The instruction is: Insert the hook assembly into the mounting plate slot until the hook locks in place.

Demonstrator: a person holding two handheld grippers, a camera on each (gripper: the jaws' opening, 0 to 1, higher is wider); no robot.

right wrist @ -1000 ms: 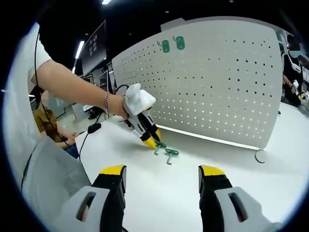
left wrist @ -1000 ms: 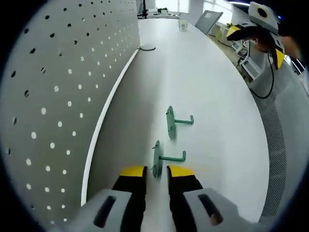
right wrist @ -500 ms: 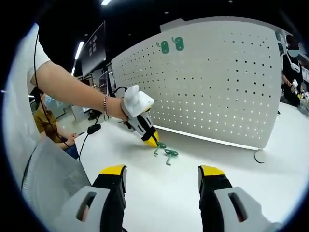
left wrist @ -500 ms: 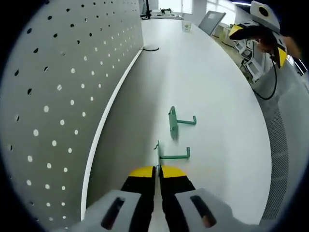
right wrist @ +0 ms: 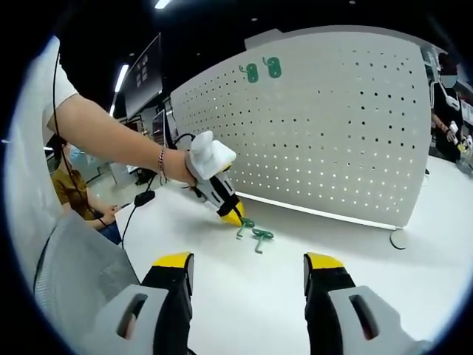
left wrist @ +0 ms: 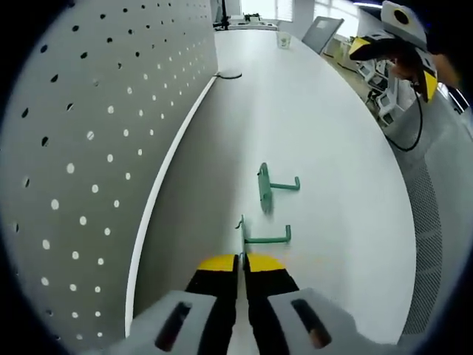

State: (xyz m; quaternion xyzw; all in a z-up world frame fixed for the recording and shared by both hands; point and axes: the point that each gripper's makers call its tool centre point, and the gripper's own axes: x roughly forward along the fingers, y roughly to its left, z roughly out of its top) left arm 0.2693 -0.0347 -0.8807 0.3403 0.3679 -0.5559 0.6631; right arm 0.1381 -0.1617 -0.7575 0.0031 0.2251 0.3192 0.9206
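Observation:
Two green hooks lie on the white table beside the white pegboard [left wrist: 81,133]. My left gripper [left wrist: 242,260] is shut on the base plate of the nearer hook [left wrist: 260,237], whose arm points right. The farther hook [left wrist: 266,185] lies free just beyond it. In the right gripper view, the left gripper [right wrist: 231,215] touches down at the nearer hook [right wrist: 244,224], with the other hook [right wrist: 261,236] beside it. Two more green hooks [right wrist: 263,69] hang high on the pegboard [right wrist: 332,126]. My right gripper [right wrist: 247,263] is open and holds nothing, well back from the hooks.
The pegboard's foot [left wrist: 159,185] runs along the table's left side. A black cable loop [left wrist: 228,74] and a cup [left wrist: 283,40] sit far down the table. A person's forearm [right wrist: 111,133] reaches in from the left. A mesh chair back [right wrist: 70,274] stands at lower left.
Within the last second my left gripper's jaws went from open to shut on the nearer hook's plate. The right gripper has stayed still.

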